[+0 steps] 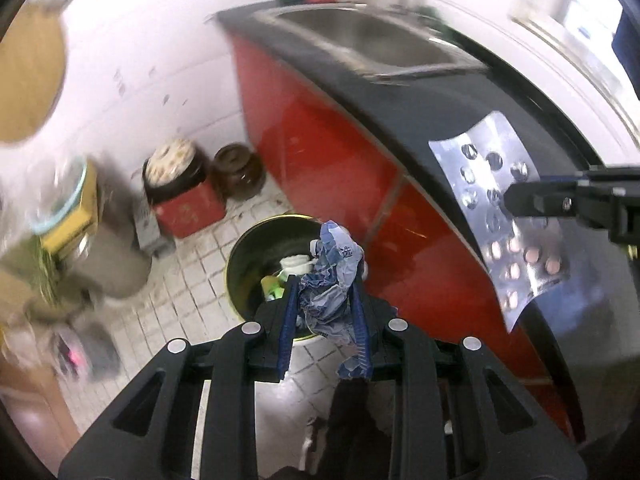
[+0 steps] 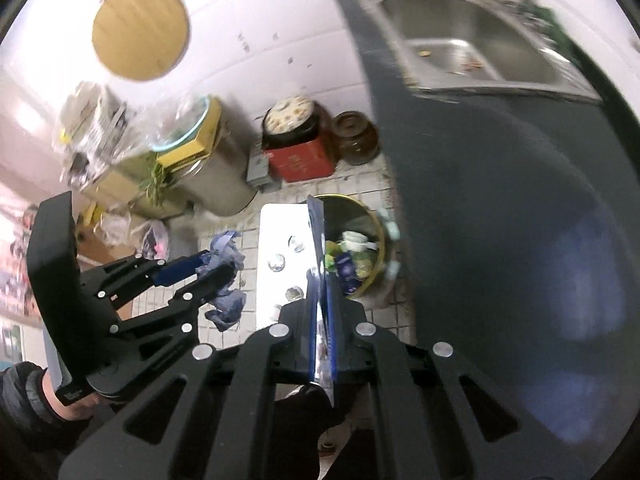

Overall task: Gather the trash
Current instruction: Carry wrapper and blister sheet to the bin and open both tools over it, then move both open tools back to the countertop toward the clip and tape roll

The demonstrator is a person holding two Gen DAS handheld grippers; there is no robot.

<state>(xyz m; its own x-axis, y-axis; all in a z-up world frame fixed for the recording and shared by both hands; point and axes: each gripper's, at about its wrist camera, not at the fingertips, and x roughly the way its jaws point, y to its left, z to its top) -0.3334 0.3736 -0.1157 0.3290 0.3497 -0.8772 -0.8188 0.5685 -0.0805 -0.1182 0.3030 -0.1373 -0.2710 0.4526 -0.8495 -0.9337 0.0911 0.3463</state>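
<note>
Presently, contents as seen:

Left hand-held gripper (image 1: 325,300): clenched on a crumpled blue-and-white wrapper (image 1: 330,280), held between its two blue-padded fingers (image 1: 291,312) directly over the trash bin (image 1: 248,248). In the right wrist view the same hand-held gripper (image 2: 214,270) shows to the left of the bin, wrapper (image 2: 226,252) bunched in its jaws.

Right hand-held gripper (image 2: 320,280): clamped on a silver blister pack (image 2: 280,256), gripped by one edge, the foil sheet standing out flat to the left. In the left wrist view the pack (image 1: 500,216) hangs in front of the dark surface (image 1: 400,92), its pill pockets visible, pinched by the black fingertip (image 1: 532,200).

Trash bin (image 2: 376,236): round, yellow-rimmed, on the white tiled floor (image 1: 192,280) beside the red cabinet front (image 1: 312,140); holds a white container, green and blue scraps.

Steel sink (image 2: 472,40): set into the surface.

Along the wall: red box (image 1: 188,208) with a dark pot on it, brown lidded jar (image 1: 238,170), grey canister (image 2: 216,176). Round wooden board (image 2: 140,32) on the wall.
</note>
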